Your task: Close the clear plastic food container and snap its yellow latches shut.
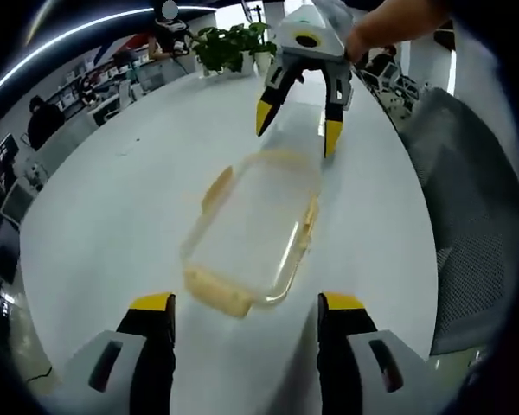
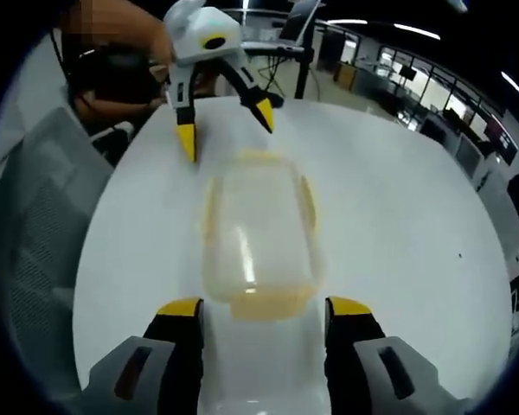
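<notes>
Container point(image 1: 253, 229) sits mid-table point(image 1: 112, 216), lid apparently on; yellow latches point(image 1: 217, 188) along sides, locked or not: can't tell thru clear plastic. Left gripper view: left gripper point(image 1: 246, 311) wide, empty, just short of container's near end; right gripper point(image 1: 296, 130) wide, at far end, w/ plant point(image 1: 233, 43) well beyond.

Right gripper view: right gripper point(image 2: 265, 313) wide, empty, at container's point(image 2: 258, 233) near end; left gripper point(image 2: 227, 130) beyond far end. Latches point(image 2: 310, 203) blurred. Prob. snapping left to do.

Two hand-held grippers facing each other, jaws spread.

The left gripper point(image 1: 246, 316) and the right gripper point(image 2: 264, 320) both hold their yellow-tipped jaws wide apart, grasping nothing; a hand point(image 1: 389, 26) grips the right gripper's body.
</notes>
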Action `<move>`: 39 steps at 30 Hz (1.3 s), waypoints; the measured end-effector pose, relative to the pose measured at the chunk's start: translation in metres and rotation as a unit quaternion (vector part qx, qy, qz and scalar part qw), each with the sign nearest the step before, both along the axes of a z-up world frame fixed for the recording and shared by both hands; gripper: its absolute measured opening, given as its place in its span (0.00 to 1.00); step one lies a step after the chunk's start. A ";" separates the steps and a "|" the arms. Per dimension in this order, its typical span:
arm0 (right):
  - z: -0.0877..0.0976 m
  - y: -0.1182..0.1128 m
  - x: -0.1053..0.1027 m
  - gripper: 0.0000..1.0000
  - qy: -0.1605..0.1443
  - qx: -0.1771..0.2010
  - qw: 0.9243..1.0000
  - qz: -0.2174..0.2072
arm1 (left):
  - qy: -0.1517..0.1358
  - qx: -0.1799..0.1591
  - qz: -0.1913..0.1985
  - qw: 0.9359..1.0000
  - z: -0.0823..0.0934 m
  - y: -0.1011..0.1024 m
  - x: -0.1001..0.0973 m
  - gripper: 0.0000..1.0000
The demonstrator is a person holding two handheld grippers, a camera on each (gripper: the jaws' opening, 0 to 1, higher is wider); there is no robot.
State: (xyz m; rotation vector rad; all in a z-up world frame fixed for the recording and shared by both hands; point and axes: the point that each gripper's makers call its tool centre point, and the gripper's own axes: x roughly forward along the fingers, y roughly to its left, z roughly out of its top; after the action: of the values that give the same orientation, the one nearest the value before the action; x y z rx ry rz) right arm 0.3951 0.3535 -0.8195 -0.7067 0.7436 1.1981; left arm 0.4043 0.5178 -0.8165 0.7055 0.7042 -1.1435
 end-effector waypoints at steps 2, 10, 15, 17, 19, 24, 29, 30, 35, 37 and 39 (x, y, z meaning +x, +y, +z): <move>-0.003 0.000 0.001 0.55 0.007 -0.006 1.000 -0.001 | 0.002 0.004 -0.005 1.000 -0.002 -0.001 0.002 0.65; -0.012 0.003 0.004 0.54 0.015 -0.011 1.000 0.000 | 0.002 0.017 -0.014 1.000 -0.012 -0.001 0.011 0.60; -0.017 0.002 0.003 0.54 0.021 -0.016 1.000 0.001 | 0.005 0.028 -0.034 0.999 -0.015 -0.001 0.015 0.59; -0.018 0.002 0.003 0.53 0.021 -0.017 1.000 0.003 | 0.003 0.033 -0.040 0.999 -0.015 0.000 0.017 0.59; -0.020 0.001 0.003 0.53 0.023 -0.019 1.000 0.002 | 0.004 0.038 -0.047 0.998 -0.016 0.000 0.019 0.58; -0.022 0.001 0.005 0.52 0.030 -0.013 0.999 -0.007 | 0.014 0.049 -0.064 0.997 -0.019 0.002 0.024 0.57; -0.022 0.001 0.006 0.52 0.035 -0.011 0.999 -0.010 | 0.028 0.053 -0.078 0.995 -0.020 -0.001 0.027 0.57; -0.023 0.001 0.006 0.52 0.040 -0.011 0.999 -0.011 | 0.035 0.052 -0.081 0.995 -0.021 -0.001 0.026 0.56; -0.023 0.002 0.005 0.51 0.044 -0.008 0.999 -0.004 | 0.048 0.051 -0.094 0.993 -0.023 -0.002 0.024 0.55; -0.023 0.003 0.005 0.50 0.045 -0.005 0.999 0.000 | 0.052 0.052 -0.098 0.993 -0.022 -0.003 0.024 0.55; -0.023 0.004 0.005 0.48 0.044 -0.004 0.999 0.004 | 0.058 0.052 -0.100 0.992 -0.023 -0.003 0.023 0.54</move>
State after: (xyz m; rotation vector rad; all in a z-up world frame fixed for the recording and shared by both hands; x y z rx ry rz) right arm 0.4003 0.3572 -0.8429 -0.6683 0.8194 1.2410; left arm 0.4277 0.5151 -0.8397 0.8162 0.8087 -1.3469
